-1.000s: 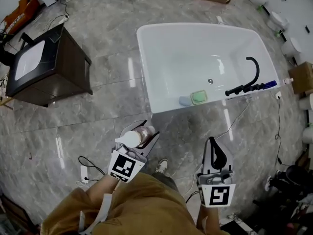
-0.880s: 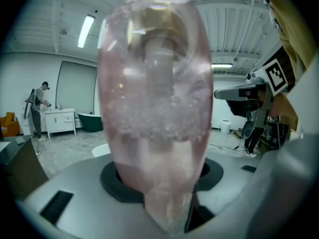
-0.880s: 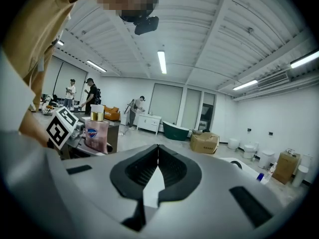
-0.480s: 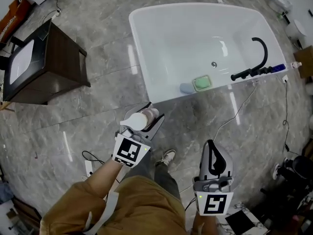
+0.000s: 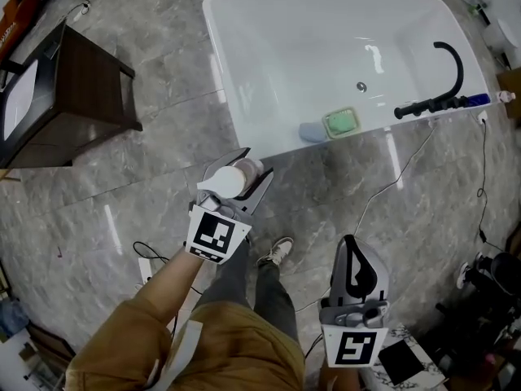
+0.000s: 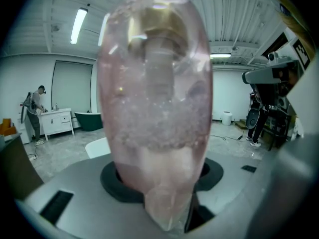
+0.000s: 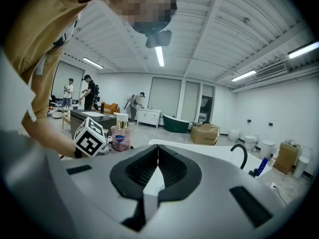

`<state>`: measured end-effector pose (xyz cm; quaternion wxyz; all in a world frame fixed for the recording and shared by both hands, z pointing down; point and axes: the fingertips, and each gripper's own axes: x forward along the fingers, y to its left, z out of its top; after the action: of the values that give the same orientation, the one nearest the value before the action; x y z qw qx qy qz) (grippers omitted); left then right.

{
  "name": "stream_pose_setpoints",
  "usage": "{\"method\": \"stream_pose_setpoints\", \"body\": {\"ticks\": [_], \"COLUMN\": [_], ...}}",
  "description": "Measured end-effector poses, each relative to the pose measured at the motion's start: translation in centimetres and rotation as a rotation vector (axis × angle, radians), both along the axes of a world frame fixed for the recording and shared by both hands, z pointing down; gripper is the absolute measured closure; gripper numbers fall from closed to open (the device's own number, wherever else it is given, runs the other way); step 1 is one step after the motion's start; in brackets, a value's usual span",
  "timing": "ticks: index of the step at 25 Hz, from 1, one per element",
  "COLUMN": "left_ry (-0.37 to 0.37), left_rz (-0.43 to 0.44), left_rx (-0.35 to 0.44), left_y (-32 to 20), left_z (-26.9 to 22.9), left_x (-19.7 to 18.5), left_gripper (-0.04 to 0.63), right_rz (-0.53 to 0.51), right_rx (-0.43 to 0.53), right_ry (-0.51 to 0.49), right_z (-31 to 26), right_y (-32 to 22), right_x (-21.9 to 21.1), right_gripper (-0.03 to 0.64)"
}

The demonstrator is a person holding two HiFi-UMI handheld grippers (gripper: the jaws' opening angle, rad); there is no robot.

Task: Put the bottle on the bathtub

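My left gripper (image 5: 244, 179) is shut on a clear pink bottle (image 5: 231, 179) with a white pump cap, held upright above the grey floor short of the tub's near rim. That bottle (image 6: 154, 108) fills the left gripper view. In the right gripper view the bottle (image 7: 120, 132) shows beside the left gripper's marker cube. The white bathtub (image 5: 244, 116) lies ahead, with a black faucet (image 5: 444, 88) on its right rim. My right gripper (image 5: 355, 261) hangs lower right, shut with nothing in it; its jaws (image 7: 157, 156) meet.
A green soap dish (image 5: 340, 122) and a blue item (image 5: 310, 131) rest on the tub's near rim. A blue bottle (image 5: 476, 100) lies by the faucet. A dark wooden cabinet (image 5: 61, 96) stands at left. A cable (image 5: 383, 187) runs across the floor. My shoe (image 5: 275, 252) shows below.
The tub has come closer in the head view as I move toward it. The left gripper, still holding the bottle, has neared the tub's near rim.
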<state>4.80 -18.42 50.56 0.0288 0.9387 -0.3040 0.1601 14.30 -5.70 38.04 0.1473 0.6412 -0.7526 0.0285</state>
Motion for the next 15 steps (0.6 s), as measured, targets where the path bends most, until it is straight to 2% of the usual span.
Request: {"method": "stream_pose_setpoints", "body": {"ticks": [15], "left_ry": [-0.048], "left_rz": [0.0], "left_rx": [-0.055], "left_y": [-4.3], "left_z": [10.2], "left_x": [2.4], "left_gripper": [0.376], "right_rz": [-0.037], "right_rx": [-0.103], "right_ry": [0.025], "right_z": [7.0], "right_y": [-2.3], "right_x": [-0.4], "right_gripper": [0.611]}}
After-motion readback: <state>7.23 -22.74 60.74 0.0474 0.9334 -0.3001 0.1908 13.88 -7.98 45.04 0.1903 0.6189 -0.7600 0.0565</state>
